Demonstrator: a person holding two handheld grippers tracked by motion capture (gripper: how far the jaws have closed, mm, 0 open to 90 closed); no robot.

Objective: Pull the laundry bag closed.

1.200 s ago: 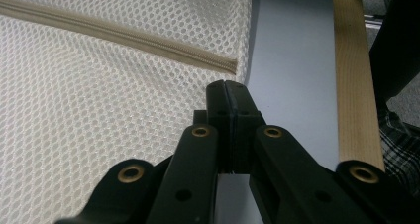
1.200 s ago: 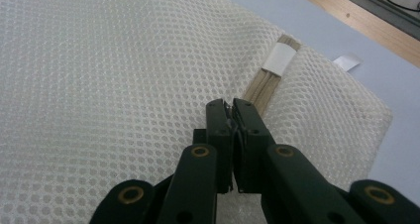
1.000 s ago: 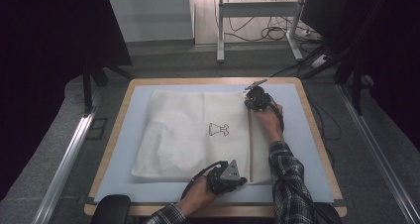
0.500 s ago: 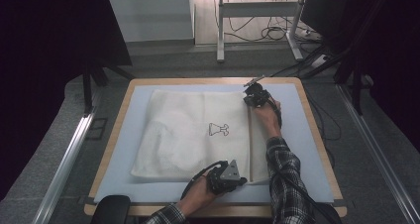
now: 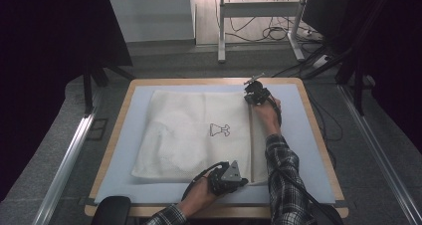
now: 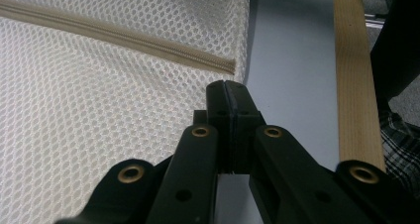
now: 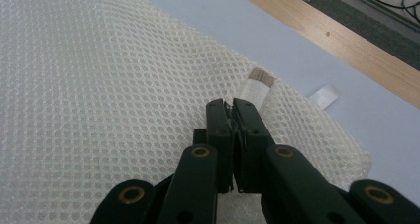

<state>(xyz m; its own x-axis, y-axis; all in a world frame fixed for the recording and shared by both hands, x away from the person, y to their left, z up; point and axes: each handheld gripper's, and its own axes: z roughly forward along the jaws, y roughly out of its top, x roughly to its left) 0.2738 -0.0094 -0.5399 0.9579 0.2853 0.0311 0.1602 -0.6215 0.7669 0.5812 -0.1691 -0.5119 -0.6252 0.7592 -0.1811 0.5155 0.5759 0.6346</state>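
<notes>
White mesh laundry bag (image 5: 199, 135) lies flat across the middle of the light-blue mat (image 5: 303, 150), its zipper (image 5: 251, 140) running along the bag's right side, from near the mat's front edge toward the far edge. My left gripper (image 5: 238, 177) sits at the bag's front right corner; in the left gripper view the jaws are pressed together on the bag's edge just past the zipper's closed end (image 6: 225, 65), holding that corner down. My right gripper (image 5: 255, 94) is at the bag's far right corner, jaws together — in the right gripper view a thin sliver shows between the tips, which I take to be the zipper pull, though it is too small to be sure. A tan tab (image 7: 258, 83) lies on the mesh just beyond the tips, and a small white label (image 7: 324, 96) on the mat near it. Judgement: the zipper run looks complete or nearly so, with the slider at the far end; what is left is releasing both grips and clearing the hands. Materials — the bag is honeycomb netting, soft, slightly puffed at the corners, with a small black printed emblem (image 5: 219, 130) at centre; zipper tape is beige woven fabric; mat smooth and matte; table rim (image 5: 318, 130) pale wood.
</notes>
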